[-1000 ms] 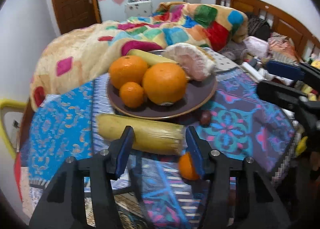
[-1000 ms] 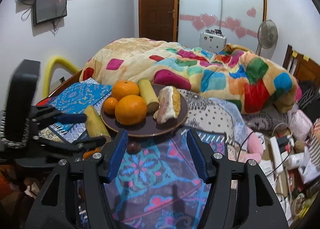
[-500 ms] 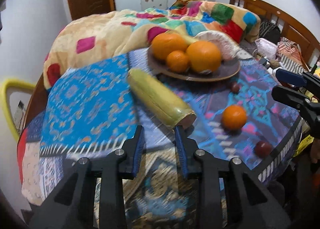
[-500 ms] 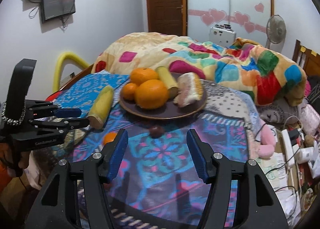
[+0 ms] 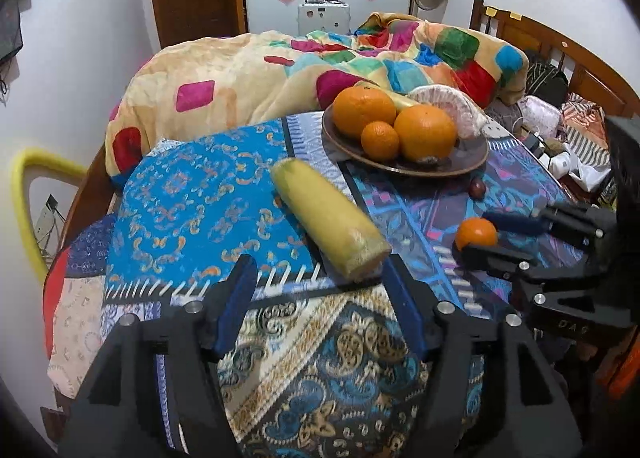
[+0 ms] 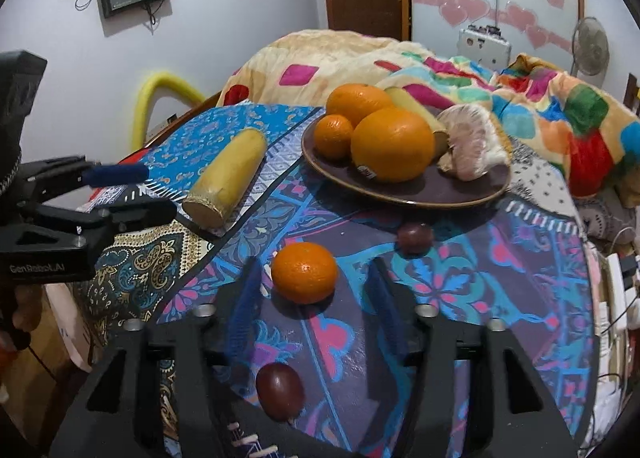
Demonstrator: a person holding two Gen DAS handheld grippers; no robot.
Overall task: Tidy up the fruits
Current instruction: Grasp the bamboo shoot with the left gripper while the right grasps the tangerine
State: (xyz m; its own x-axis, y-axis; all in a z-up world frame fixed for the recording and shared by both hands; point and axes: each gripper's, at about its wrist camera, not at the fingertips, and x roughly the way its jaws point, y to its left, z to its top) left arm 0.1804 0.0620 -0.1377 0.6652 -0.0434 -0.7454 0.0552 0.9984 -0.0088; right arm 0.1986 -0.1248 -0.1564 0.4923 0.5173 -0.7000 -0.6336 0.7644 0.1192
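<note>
- My right gripper (image 6: 312,290) sits low in the right wrist view; its fingers are closing around the loose small orange (image 6: 304,272), which lies between them on the bench (image 6: 460,298), pads not yet pressing on it.
- A dark round fruit (image 6: 279,390) lies at lower centre, nearest the camera.
- My left gripper (image 5: 320,290) fills the bottom of the left wrist view, fingers released and opening, nothing between them; the yellow cylinder fruit (image 5: 330,224) lies just beyond their tips on the blue cloth (image 5: 192,194).
- A second dark fruit (image 6: 415,238) rests just in front of the plate.
- The brown plate (image 6: 472,194), upper centre, carries two large oranges (image 6: 392,144), a small orange, a yellow piece and a peeled pomelo segment (image 6: 472,146).
- Behind it the patchwork blanket (image 6: 560,106) covers the bed.
</note>
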